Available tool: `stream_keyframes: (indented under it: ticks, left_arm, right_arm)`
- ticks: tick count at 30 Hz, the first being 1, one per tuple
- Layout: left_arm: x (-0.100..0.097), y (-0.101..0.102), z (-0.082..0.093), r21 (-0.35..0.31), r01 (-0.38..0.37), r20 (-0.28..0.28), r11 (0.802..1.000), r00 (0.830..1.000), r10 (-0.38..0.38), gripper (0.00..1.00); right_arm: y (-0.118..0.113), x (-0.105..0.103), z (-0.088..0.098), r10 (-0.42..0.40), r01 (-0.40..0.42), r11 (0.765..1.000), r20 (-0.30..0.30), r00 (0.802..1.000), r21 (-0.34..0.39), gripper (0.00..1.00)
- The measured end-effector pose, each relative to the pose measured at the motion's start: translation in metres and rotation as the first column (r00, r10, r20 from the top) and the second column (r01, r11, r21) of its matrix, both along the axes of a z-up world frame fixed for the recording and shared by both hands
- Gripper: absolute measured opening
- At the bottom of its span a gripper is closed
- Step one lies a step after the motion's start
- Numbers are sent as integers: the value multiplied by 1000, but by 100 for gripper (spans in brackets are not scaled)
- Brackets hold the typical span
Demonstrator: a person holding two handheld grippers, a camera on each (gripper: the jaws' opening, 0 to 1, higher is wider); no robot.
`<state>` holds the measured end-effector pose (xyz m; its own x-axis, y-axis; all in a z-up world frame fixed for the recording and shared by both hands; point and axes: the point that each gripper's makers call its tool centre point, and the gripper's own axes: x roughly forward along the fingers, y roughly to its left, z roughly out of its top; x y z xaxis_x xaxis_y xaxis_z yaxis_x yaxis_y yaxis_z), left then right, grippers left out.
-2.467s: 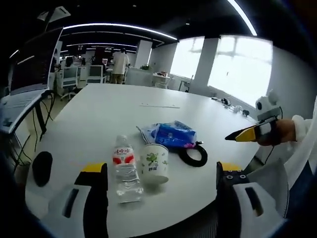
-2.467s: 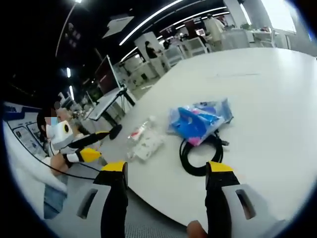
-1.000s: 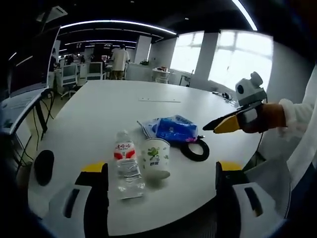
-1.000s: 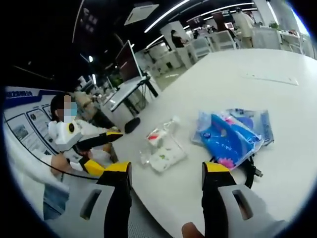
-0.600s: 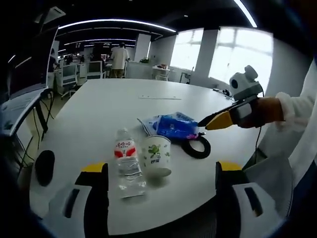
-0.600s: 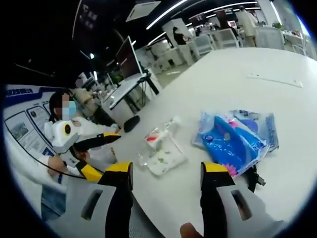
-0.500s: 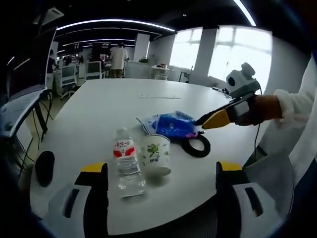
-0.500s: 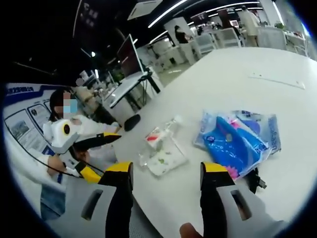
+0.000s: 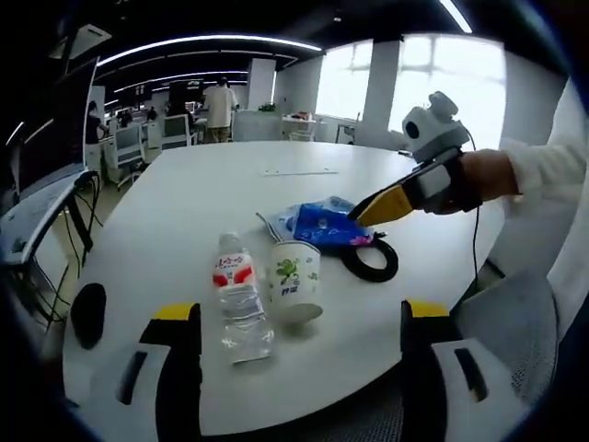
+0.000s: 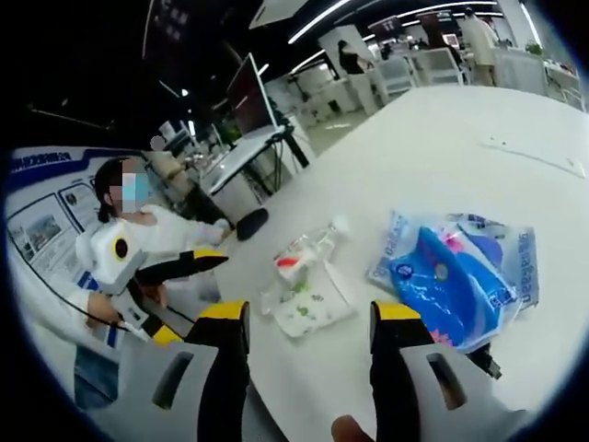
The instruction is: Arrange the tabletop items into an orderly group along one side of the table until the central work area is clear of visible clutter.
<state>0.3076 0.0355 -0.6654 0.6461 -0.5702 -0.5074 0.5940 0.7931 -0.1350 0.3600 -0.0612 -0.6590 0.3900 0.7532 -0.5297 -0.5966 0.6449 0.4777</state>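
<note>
Left gripper view, left to right: black mouse (image 9: 88, 314) at lower left on white worktop (image 9: 202, 198). Water bottle (image 9: 241, 296) upright, just beside paper cup (image 9: 296, 281) at centre. Blue packet (image 9: 320, 224) behind the cup, partly over black cable coil (image 9: 370, 261). Left claw (image 9: 299, 368) spread, holding nothing, at frame bottom. Right claw (image 9: 368, 208) enters from right, tips at the packet; spread or closed cannot be told here.

Right gripper view: right claw (image 10: 308, 354) spread, empty, low centre; packet at right.
</note>
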Motion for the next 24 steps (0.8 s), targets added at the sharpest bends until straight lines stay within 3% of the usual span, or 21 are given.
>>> stream_keyframes:
  ticks: [2,4,8,18,24]
  left_arm:
    - [0,-2,1,-22,-7,-5,1000,1000,7,93]
    - [2,-1,-1,3,-13,19,1000,1000,13,92]
    - [0,-2,-5,30,5,14,1000,1000,-6,91]
    - [-4,-4,-10,56,30,0,998,1000,-30,91]
    - [-6,-4,-17,88,42,-15,995,999,-41,90]
  right_arm:
    - [4,4,1,12,-12,1000,4,1000,3,50]
    - [10,11,-3,37,-37,999,-5,999,5,48]
    - [15,13,-7,64,-64,998,-9,998,3,46]
    - [18,27,-41,80,-82,996,-83,993,-21,42]
    - [26,27,-41,127,-129,992,-82,988,-14,40]
